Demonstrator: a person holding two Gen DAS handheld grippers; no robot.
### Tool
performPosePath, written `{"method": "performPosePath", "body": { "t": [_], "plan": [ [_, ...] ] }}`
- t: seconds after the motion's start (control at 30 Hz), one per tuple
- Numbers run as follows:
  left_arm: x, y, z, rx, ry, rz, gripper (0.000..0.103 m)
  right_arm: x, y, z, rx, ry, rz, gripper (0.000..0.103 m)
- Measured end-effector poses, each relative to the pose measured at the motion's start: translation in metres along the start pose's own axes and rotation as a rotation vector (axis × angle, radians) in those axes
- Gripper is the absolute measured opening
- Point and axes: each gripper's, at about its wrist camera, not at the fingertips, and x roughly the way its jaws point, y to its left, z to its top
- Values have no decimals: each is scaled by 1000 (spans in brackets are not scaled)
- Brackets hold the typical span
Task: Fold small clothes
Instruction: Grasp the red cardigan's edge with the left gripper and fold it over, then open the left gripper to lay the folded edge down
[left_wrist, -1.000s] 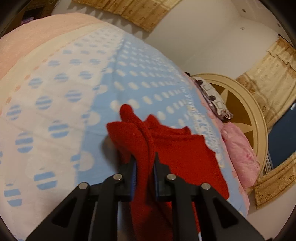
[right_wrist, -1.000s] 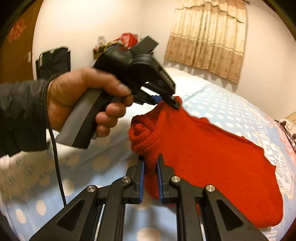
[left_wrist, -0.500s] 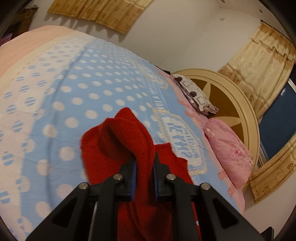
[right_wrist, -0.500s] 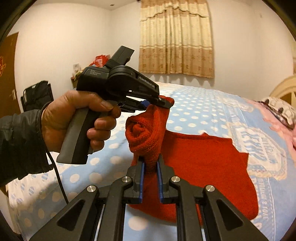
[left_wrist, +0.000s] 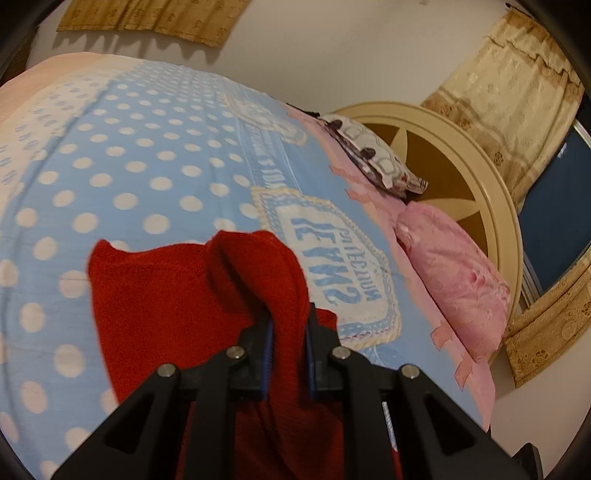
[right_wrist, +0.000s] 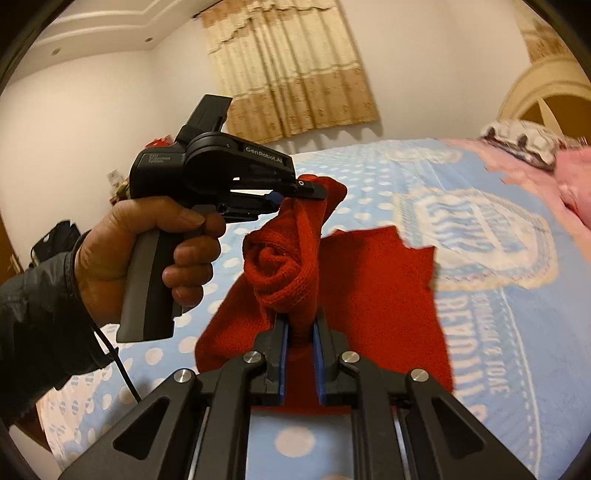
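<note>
Both pairs of fingers, the left gripper (left_wrist: 289, 332) and right gripper (right_wrist: 300, 334), were clamped on bunched edges of the red knitted garment (right_wrist: 373, 291). Carrying both corners level and taut would lay a clean fold. Its far part lay on the blue polka-dot bed cover (left_wrist: 147, 177).
</note>
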Motion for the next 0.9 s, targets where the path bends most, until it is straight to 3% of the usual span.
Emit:
{"method": "performPosePath", "body": {
  "t": [0.47, 0.57, 0.67, 0.73, 0.8, 0.9],
  "plan": [
    [58, -43, -18, 146, 101, 67, 16, 1, -65, -26, 271, 87, 34, 11],
    [61, -53, -21, 187, 113, 125, 25, 1, -77, -29, 327, 87, 59, 11],
    [45, -63, -24, 236, 68, 132, 30, -1, -90, -34, 394, 77, 87, 15],
    [29, -66, -27, 265, 24, 159, 58, -3, -100, -35, 451, 74, 98, 19],
    [5, -63, -38, 301, -43, 161, 70, -5, -105, -36, 476, 66, 110, 23],
    [-17, -52, -58, 348, -70, 215, 71, -11, -103, -35, 467, 33, 72, 39]
  ]
}}
